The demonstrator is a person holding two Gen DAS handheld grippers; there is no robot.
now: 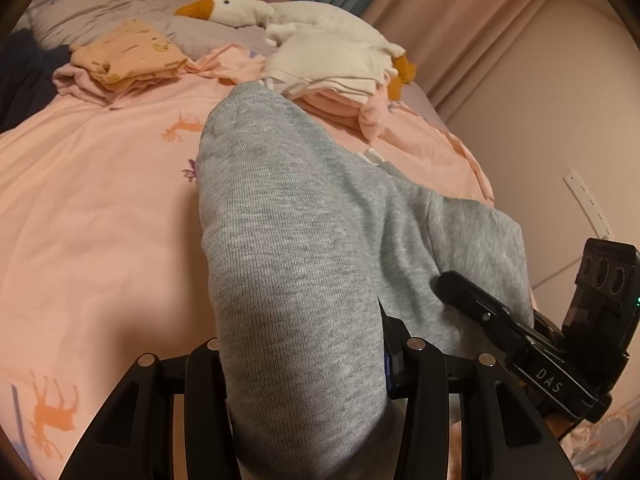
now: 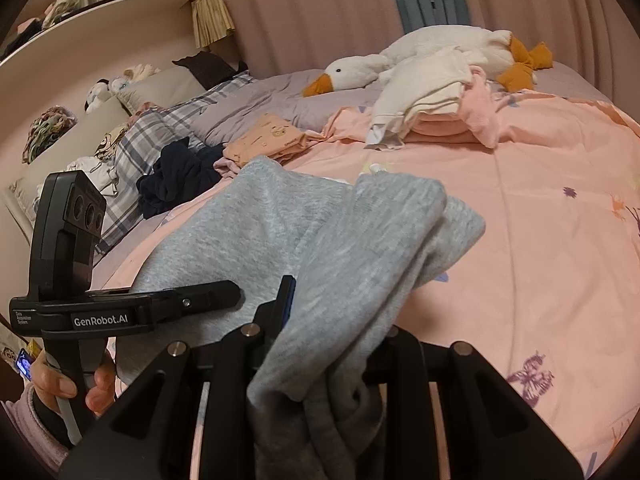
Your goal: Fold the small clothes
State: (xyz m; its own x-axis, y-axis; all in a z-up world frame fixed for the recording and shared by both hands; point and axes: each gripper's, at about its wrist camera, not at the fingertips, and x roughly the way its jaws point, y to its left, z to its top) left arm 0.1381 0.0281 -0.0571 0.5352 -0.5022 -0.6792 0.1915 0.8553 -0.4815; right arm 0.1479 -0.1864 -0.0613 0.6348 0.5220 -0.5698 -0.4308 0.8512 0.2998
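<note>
My left gripper [image 1: 308, 364] is pinched tight on the grey pants [image 1: 288, 216], and my right gripper [image 2: 320, 364] is pinched on a bunched part of the same pants. The pants hang from both and droop onto the pink bed sheet [image 1: 100, 220]. I think I am in the middle of a fold. Next I should lay my end over the far end, edges lined up, then let go. Folded clothes [image 1: 132, 56] and a toy goose [image 1: 280, 16] sit further back.
</note>
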